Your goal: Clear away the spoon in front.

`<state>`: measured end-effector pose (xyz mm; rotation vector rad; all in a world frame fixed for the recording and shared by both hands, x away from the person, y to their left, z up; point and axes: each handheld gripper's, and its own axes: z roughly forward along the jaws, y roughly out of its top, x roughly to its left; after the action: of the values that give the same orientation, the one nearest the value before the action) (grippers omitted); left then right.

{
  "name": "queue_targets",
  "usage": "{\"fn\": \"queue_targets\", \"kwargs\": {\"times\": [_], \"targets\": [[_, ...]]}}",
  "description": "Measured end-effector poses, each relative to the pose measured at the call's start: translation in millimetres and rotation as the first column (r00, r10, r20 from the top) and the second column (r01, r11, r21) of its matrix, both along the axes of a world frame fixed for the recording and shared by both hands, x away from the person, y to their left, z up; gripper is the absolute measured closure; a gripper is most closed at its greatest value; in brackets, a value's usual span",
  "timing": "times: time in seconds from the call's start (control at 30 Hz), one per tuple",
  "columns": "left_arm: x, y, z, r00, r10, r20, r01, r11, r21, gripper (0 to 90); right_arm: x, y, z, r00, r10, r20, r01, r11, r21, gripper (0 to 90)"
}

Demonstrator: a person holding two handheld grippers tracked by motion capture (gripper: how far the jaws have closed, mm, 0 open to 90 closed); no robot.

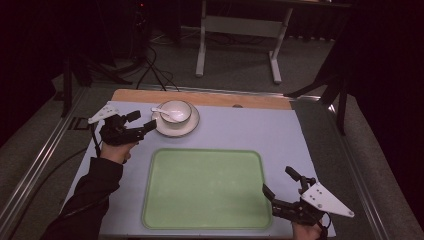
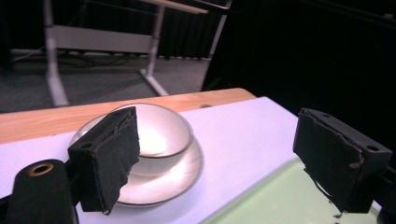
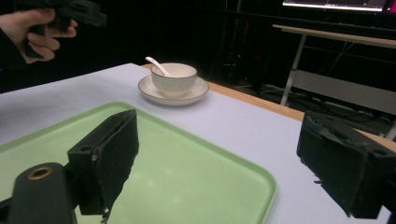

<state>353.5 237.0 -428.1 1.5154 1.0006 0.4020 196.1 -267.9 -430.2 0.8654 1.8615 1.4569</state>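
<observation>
Right claw (image 1: 282, 186) wide beside green tray (image 1: 207, 187); left claw (image 1: 141, 120) wide near bowl (image 1: 175, 111). Spoon (image 3: 158, 66) visible from right gripper view.

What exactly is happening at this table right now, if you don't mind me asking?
A person holds a gripper in each hand over a table with a pale mat. The left gripper is open, its fingers close to a white bowl that sits on a saucer with a spoon in it. The right gripper is also open, hovering at the near right corner of an empty green tray. Nothing is grasped yet.
</observation>
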Motion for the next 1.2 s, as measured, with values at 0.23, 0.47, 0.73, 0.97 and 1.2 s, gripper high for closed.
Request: {"fn": "queue_targets", "kwargs": {"times": [0.23, 0.47, 0.73, 0.97, 1.2], "targets": [[26.2, 3.7, -20.3, 0.9943, 0.057, -0.091, -0.066, 0.9926, -0.102, 16.8, 0.9, 0.8, -0.8, 0.9999, 0.009, -0.004, -0.009, 1.0, -0.003, 12.7], [46.1, 8.0, -36.8, 0.9776, 0.122, -0.172, -0.147, 0.979, -0.141, 20.6, 1.7, 0.4, -1.8, 0.9999, 0.012, -0.013, -0.012, 0.9999, 0.0, 12.8], [69.8, 9.4, -55.5, 0.9408, 0.196, -0.277, -0.248, 0.9542, -0.168, 27.4, 2.3, -0.2, -2.5, 0.9997, 0.012, -0.02, -0.012, 0.9999, -0.001, 12.8], [86.7, 0.3, -66.8, 0.9184, 0.213, -0.333, -0.281, 0.9448, -0.169, 35.3, 2.3, 0.1, -3.0, 0.9997, 0.015, -0.022, -0.015, 0.9999, -0.004, 12.8], [94.9, -5.2, -78.5, 0.9055, 0.235, -0.354, -0.31, 0.9351, -0.172, 43.8, 2.2, -1.2, -3.3, 0.9996, 0.017, -0.025, -0.017, 0.9999, 0.0, 12.8]]}}
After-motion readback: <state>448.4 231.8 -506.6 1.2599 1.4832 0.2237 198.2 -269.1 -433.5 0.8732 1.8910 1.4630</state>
